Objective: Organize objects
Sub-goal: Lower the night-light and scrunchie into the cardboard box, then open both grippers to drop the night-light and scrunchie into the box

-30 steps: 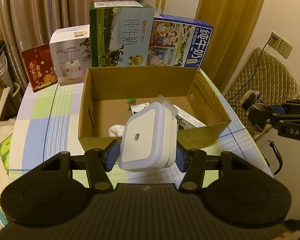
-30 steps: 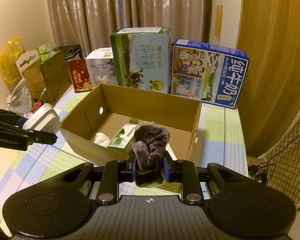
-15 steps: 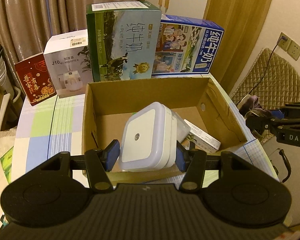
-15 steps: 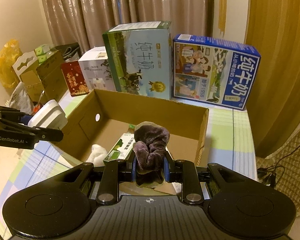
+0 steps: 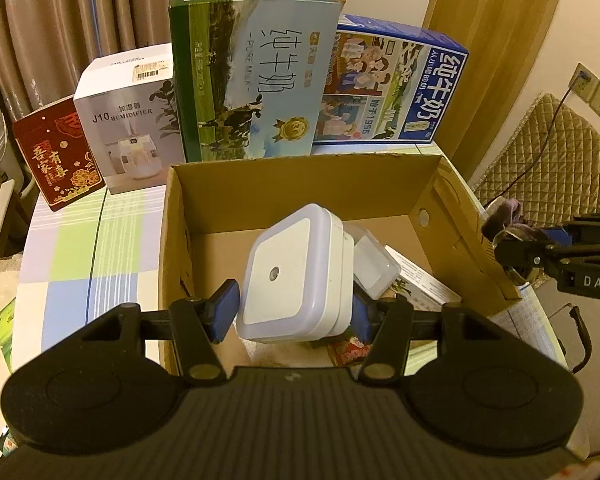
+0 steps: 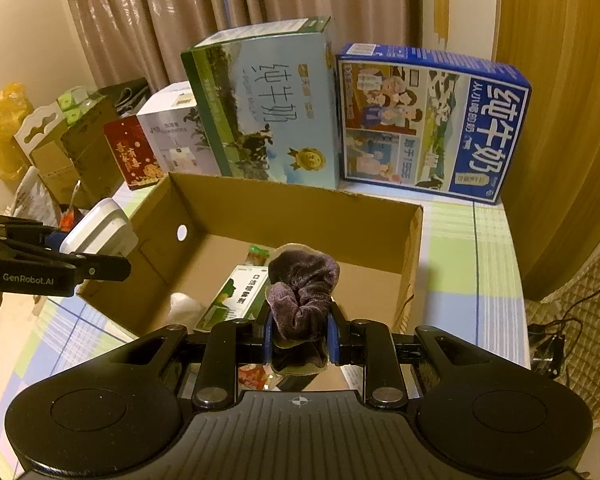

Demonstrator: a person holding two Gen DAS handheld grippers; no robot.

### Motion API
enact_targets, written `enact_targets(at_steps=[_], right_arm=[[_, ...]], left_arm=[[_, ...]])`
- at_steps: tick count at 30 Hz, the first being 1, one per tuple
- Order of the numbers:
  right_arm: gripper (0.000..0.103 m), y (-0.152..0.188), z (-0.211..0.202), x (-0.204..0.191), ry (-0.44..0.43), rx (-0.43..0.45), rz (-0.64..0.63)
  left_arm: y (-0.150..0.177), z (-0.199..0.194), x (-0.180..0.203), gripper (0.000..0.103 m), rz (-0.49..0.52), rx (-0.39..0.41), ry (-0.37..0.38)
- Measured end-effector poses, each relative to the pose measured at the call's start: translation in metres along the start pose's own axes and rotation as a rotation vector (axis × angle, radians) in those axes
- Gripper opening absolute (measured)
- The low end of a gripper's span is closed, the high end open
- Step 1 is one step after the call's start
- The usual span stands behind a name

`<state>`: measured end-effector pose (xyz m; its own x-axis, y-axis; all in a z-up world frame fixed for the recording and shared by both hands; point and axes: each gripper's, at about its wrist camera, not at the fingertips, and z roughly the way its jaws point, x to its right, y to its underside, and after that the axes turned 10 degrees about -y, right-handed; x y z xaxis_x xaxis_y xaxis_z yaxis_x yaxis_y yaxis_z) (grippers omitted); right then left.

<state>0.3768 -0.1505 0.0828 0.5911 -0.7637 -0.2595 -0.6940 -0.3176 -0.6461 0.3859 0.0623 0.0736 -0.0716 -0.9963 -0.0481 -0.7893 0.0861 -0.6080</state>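
Note:
My left gripper is shut on a white square night light and holds it above the open cardboard box. It also shows in the right wrist view at the box's left wall. My right gripper is shut on a purple velvet scrunchie over the box's near edge. The scrunchie shows in the left wrist view at the box's right wall. Inside the box lie a green-and-white carton, a white soft item and a clear plastic case.
Behind the box stand a green milk carton box, a blue milk box, a white humidifier box and a red box. The checked tablecloth covers the table. A quilted chair stands to the right.
Both grippers have moved forward and over the box, carrying the night light and the scrunchie. The box now fills more of both views.

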Motion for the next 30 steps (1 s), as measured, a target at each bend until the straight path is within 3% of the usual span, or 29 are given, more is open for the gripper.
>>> enact_targets(at_steps=[16, 19, 29, 30], right_arm=[[0.022, 0.001, 0.022, 0.016, -0.007, -0.014, 0.039], [0.022, 0.002, 0.025, 0.018, -0.009, -0.016, 0.050], [0.023, 0.000, 0.028, 0.024, -0.048, 0.008, 0.108], [0.028, -0.001, 0.028, 0.023, -0.061, 0.017, 0.116]], left_arm=[[-0.012, 0.043, -0.001, 0.051, -0.040, -0.016, -0.006], [-0.015, 0.049, -0.004, 0.062, -0.078, -0.016, -0.012], [-0.009, 0.045, -0.011, 0.062, -0.070, -0.018, -0.015], [-0.008, 0.044, -0.012, 0.062, -0.071, -0.017, -0.017]])
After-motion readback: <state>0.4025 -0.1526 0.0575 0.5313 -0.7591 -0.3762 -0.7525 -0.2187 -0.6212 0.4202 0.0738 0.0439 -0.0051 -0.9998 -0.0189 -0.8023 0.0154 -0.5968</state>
